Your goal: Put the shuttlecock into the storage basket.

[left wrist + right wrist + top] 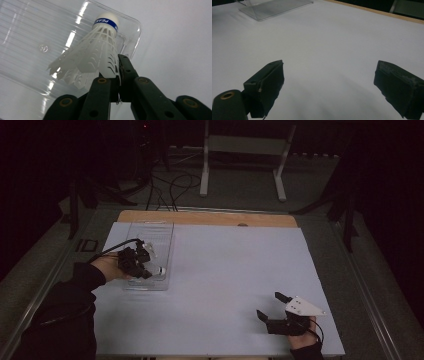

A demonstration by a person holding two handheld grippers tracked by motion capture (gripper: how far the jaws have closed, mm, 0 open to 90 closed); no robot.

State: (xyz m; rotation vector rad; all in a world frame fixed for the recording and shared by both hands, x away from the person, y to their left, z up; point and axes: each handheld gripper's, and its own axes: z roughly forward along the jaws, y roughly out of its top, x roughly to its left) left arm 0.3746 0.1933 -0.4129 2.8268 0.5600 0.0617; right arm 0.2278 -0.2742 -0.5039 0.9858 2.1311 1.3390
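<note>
A white plastic shuttlecock (97, 52) with a blue band under its cork is pinched by the skirt in my left gripper (117, 72), which is shut on it. It hangs over the near end of a clear plastic tray (30, 37), cork pointing away from the jaws. In the high view the left gripper (146, 272) holds the shuttlecock (159, 270) above the tray (155, 232) at the table's left. My right gripper (270, 305) rests near the front right edge, open, with nothing between its jaws. In its own view the right gripper (332, 82) faces bare white tabletop.
A white sheet (225, 270) covers the table, with a wooden strip (210, 217) along the far edge. The tray (274, 7) lies far from the right gripper. Cables and a white stand (245, 150) sit on the dark floor beyond.
</note>
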